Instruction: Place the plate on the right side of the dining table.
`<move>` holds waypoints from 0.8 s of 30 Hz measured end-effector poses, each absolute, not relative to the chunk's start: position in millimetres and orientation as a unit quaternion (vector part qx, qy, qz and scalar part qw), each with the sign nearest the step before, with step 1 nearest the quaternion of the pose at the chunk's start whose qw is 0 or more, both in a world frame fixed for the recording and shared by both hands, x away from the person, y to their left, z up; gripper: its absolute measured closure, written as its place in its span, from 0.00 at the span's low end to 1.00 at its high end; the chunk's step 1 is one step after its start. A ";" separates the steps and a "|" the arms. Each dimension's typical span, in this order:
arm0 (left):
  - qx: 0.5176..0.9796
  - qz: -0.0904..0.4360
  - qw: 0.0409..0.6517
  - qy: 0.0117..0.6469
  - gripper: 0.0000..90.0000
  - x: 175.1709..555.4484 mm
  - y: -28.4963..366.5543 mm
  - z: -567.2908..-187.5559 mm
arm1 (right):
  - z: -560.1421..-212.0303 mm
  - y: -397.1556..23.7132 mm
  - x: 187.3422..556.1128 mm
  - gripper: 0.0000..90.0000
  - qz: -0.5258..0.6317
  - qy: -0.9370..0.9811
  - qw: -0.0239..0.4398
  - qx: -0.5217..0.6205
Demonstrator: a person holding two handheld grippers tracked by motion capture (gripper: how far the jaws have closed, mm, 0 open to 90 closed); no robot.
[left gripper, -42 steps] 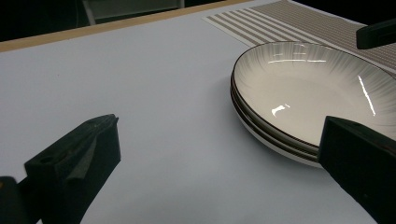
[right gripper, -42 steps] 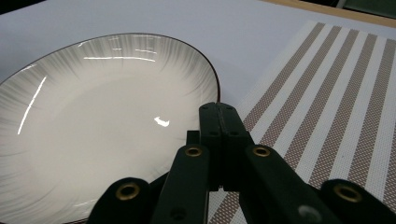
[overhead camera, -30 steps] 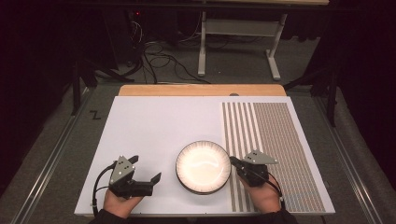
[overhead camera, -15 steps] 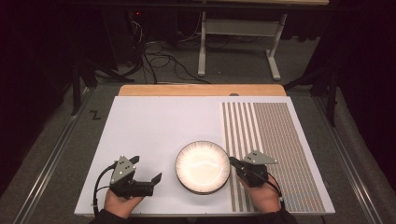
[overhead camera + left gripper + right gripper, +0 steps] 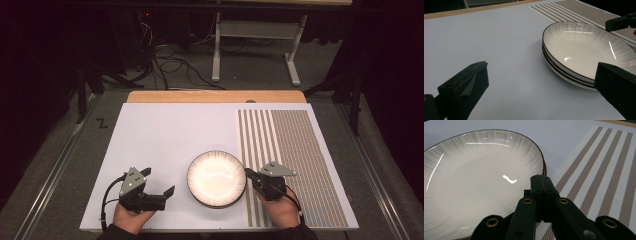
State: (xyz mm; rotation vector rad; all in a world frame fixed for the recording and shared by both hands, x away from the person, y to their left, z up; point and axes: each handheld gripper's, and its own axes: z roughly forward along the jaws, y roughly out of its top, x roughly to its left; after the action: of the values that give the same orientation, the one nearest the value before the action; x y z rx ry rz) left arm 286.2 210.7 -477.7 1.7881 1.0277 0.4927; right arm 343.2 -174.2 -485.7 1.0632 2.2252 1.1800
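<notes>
White sheeting covers the bench (image 5: 165, 135), with a striped mat (image 5: 290, 150) on one side. Beside the stacked plates (image 5: 216, 179), the right tongs (image 5: 248, 173) are pressed fully shut at the rim nearest the mat, gripping nothing as far as I can tell. The left tongs (image 5: 159, 186) gape wide and empty on the plates' other side, a little apart from them. Closed tips could nudge the rim and slide the stack, or catch just the top plate.

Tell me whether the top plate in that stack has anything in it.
Empty. The top plate shows a bare, glossy white bowl with only light reflections in both gripper views, and the high view shows nothing on it.
</notes>
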 end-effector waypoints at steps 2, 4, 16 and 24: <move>0.735 0.200 0.490 0.424 0.01 286.5 209.2 -477.8 | -485.8 -173.7 343.2 1.00 0.424 0.796 0.203 0.381; 0.737 0.199 0.488 0.423 0.01 286.7 208.1 -478.0 | -486.0 -173.5 343.2 1.00 0.424 0.796 0.203 0.380; 0.736 0.188 0.491 0.426 0.01 287.8 204.2 -479.4 | -487.2 -170.8 343.5 1.00 0.424 0.797 0.200 0.380; 0.738 0.174 0.494 0.425 0.01 290.2 199.7 -480.2 | -487.6 -169.1 343.8 1.00 0.423 0.797 0.198 0.382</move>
State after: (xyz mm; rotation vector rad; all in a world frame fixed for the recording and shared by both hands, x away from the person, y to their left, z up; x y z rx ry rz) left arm 290.2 199.7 -480.2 1.7909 1.0314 0.4220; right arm 343.8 -169.1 -487.6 1.0687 2.2312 1.1835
